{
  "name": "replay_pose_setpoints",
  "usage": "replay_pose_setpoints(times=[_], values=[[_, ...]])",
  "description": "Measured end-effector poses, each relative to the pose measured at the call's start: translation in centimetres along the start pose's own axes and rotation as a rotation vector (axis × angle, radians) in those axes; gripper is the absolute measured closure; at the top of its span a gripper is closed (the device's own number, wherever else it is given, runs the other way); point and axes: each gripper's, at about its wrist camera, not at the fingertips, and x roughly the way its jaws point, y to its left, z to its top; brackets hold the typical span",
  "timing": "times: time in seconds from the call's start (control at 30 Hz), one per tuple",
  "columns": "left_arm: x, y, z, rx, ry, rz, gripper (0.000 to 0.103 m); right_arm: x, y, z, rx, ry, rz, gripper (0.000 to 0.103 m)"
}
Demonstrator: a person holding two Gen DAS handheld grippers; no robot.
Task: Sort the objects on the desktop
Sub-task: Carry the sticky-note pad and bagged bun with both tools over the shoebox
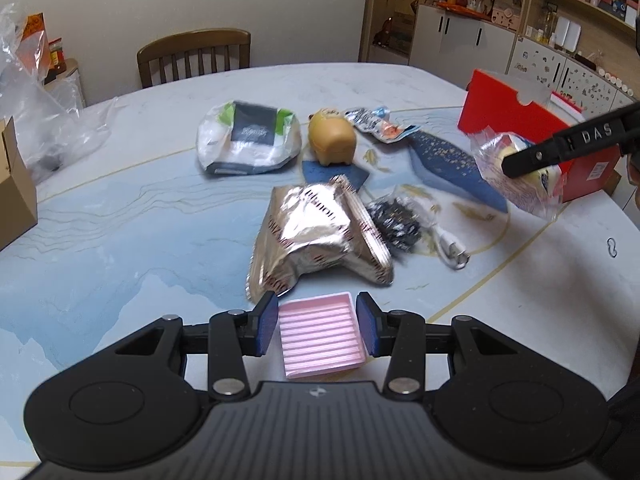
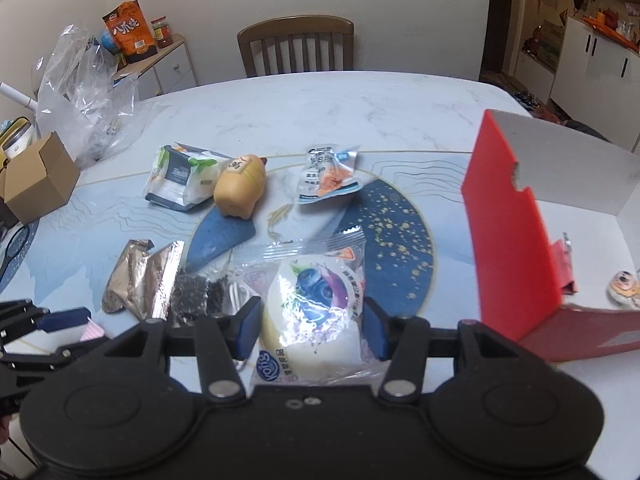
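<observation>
Two grippers each carried one item. Left gripper (image 1: 317,329), low centre, clamped the pink ridged tray (image 1: 322,340); right gripper (image 2: 309,330) pinched the wrapped pastry (image 2: 312,312) above the bench (image 2: 320,116), likely bound for the red box (image 2: 512,248) at right.
</observation>
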Motion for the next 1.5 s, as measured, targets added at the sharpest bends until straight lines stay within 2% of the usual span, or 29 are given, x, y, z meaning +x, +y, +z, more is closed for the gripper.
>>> replay_pose_setpoints(times=[0.37, 0.67, 1.1, 1.5], values=[[-1.7, -4.1, 3.5, -0.013, -0.041, -0.004, 0.061, -4.2, -3.5, 0.3, 0.006, -0.017, 0.017, 0.052], [-2.1, -9.7, 7.8, 0.053, -0.098, -0.021, 0.061, -7.0, -7.3, 1.3, 0.000, -0.056, 0.032, 0.052], [0.4, -18.7, 13.1, 0.139, -0.144, -0.082, 0.061, -9.2, -15.1, 1.5, 0.052, -0.099, 0.015, 0.052], [3.5, -26.8, 16.4, 0.212, -0.169, -0.141, 0.061, -10.3, -22.6, 0.8, 0.094, -0.115, -0.035, 0.052]])
